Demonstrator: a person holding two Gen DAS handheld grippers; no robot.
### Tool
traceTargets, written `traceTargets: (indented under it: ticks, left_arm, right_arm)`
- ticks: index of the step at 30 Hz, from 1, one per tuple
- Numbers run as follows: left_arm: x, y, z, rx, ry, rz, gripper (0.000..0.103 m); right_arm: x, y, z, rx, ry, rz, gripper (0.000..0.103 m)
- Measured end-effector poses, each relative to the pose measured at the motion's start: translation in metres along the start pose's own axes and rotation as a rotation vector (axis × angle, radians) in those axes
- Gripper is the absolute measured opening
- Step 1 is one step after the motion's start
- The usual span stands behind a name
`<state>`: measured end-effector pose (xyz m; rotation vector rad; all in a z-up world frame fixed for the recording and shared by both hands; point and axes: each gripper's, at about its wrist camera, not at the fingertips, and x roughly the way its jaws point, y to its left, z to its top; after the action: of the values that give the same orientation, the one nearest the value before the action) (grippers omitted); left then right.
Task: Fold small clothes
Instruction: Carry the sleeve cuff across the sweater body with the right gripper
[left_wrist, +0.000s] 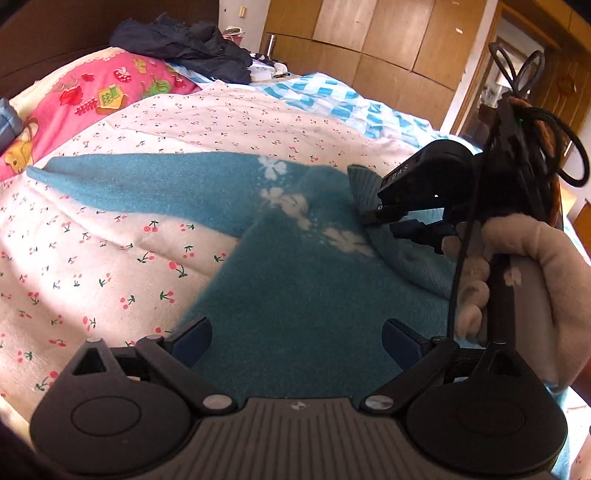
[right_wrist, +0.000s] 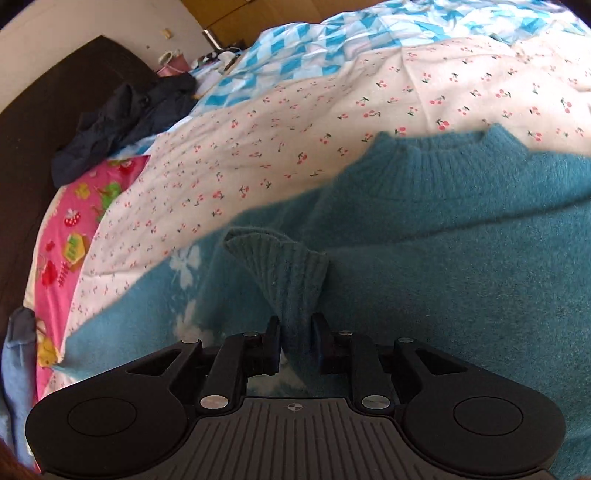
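A teal knit sweater (left_wrist: 295, 280) with white flower marks lies on a cherry-print sheet (left_wrist: 110, 258). One sleeve (left_wrist: 147, 177) stretches out to the left. My left gripper (left_wrist: 295, 328) hangs open just above the sweater's body, with nothing between its fingers. My right gripper (left_wrist: 376, 218), held by a gloved hand (left_wrist: 535, 266), is shut on the ribbed cuff (left_wrist: 364, 188) of the other sleeve. In the right wrist view the cuff (right_wrist: 284, 266) fans out from between the narrow jaws of that gripper (right_wrist: 297, 325), over the sweater (right_wrist: 443, 258). Its ribbed neckline (right_wrist: 443, 147) lies beyond.
A pink cartoon quilt (left_wrist: 92, 92) and a dark crumpled garment (left_wrist: 184, 40) lie at the head of the bed. A blue checked blanket (left_wrist: 332, 99) covers the far side. Wooden wardrobe doors (left_wrist: 388, 37) stand behind. A light blue cloth (right_wrist: 18, 354) lies at the left edge.
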<state>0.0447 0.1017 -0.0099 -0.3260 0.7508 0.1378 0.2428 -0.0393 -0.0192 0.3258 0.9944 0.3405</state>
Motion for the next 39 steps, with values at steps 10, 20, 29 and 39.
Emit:
traceTargets:
  ticks: [10, 20, 29, 39]
  left_arm:
    - [-0.001, -0.001, -0.005, -0.007, -0.009, 0.012, 0.102]
    - [0.002, -0.004, -0.004, 0.006, -0.001, 0.02, 0.102]
    - [-0.001, 0.001, -0.003, -0.014, -0.028, -0.002, 0.102]
    - [-0.015, 0.001, -0.005, -0.003, -0.103, 0.042, 0.102]
  right_arm:
    - [-0.029, 0.021, -0.007, -0.159, -0.032, 0.073, 0.032]
    - [-0.015, 0.05, -0.022, -0.559, -0.055, -0.02, 0.056]
    - [-0.023, 0.042, 0.007, -0.284, -0.128, -0.037, 0.01]
    - [0.02, 0.05, -0.001, -0.315, 0.039, -0.018, 0.02]
